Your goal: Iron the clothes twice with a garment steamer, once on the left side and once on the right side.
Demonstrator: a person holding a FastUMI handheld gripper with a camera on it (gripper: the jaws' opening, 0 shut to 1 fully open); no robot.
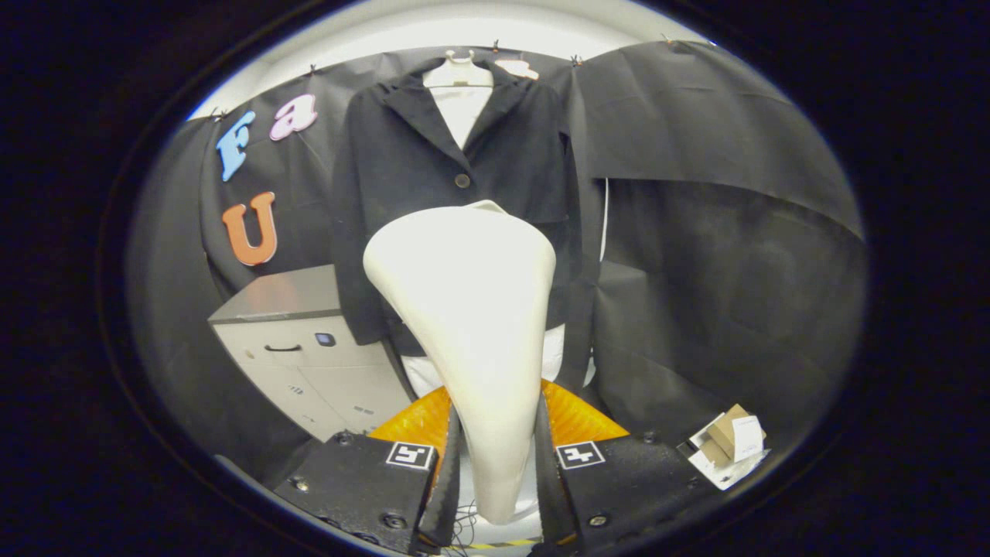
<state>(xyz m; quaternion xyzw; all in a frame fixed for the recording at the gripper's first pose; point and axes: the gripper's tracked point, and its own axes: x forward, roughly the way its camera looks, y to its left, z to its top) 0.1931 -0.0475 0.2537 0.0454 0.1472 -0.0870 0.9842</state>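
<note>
A: In the gripper view, what do the jaws of the gripper [495,464] have?

B: They are clamped on the garment steamer [472,309], one finger pressing each side of its narrow handle end.

A: Which way does the steamer point?

B: Its long axis runs straight ahead from the fingers, away from the camera. The narrow end sits between the fingers and the body widens to a broad head at the far end, which points toward the jacket [456,193].

A: Where is it relative to the jacket?

B: In front of the jacket's lower middle, with its head just below the jacket's button [462,181]. I cannot tell whether the head touches the cloth.

A: And the jacket itself?

B: It is dark and hangs upright on a white mannequin form [459,93] against the black cloth wall.

A: Anything else near the jacket?

B: A pale cabinet [309,348] with a drawer stands left of it, and some small cardboard boxes [731,441] lie lower right of it.
</note>
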